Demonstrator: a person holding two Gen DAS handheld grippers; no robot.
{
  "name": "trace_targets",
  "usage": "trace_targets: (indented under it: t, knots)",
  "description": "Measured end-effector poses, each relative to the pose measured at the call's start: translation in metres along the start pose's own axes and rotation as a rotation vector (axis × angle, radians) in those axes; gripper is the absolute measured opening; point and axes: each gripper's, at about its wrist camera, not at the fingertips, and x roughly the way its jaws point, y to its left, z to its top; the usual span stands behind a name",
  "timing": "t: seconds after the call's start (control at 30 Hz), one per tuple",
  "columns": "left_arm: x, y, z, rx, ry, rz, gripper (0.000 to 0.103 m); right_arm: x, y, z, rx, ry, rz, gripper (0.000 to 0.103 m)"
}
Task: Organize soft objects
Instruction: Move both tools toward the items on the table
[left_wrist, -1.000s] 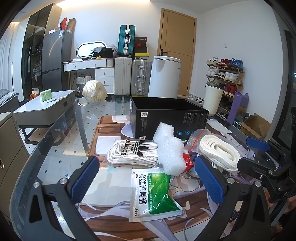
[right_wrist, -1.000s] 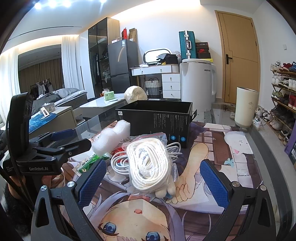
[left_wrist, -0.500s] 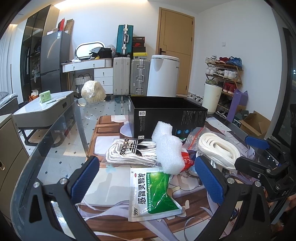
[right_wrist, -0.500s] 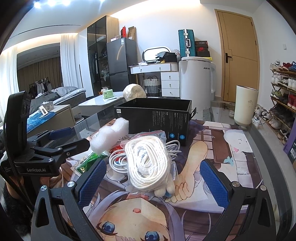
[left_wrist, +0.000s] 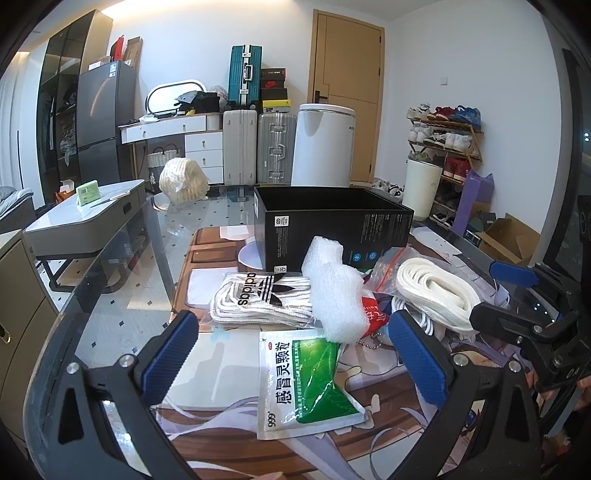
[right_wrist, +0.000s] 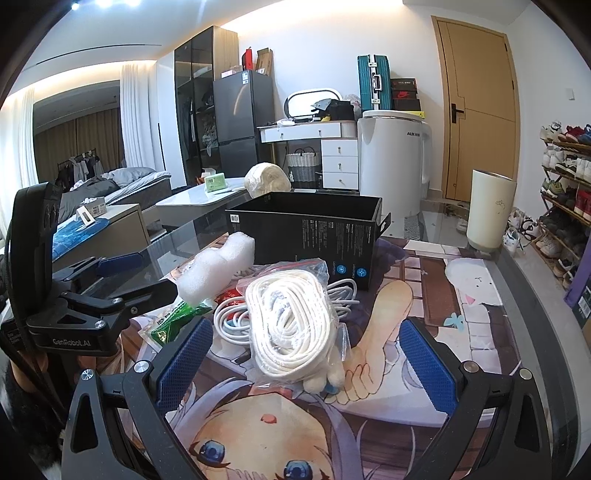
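Claws: left (left_wrist: 295, 363), right (right_wrist: 306, 363) wide apart | unchanged | pile unmoved

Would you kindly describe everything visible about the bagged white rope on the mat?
The bagged white rope is a thick cord wound into an oval coil, sealed in a crinkled clear plastic bag. It lies flat on the printed mat, partly over a thinner white cable, between the open right gripper fingers, untouched.
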Motion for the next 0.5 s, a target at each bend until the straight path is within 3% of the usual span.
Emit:
trace_targets:
  t: [0.5]
  knots:
    - [-0.007, 0.005, 0.005, -0.001, 0.001, -0.021, 0.103, 0.013, -0.007, 0.013, -0.021, 0.072, 0.003, 0.102]
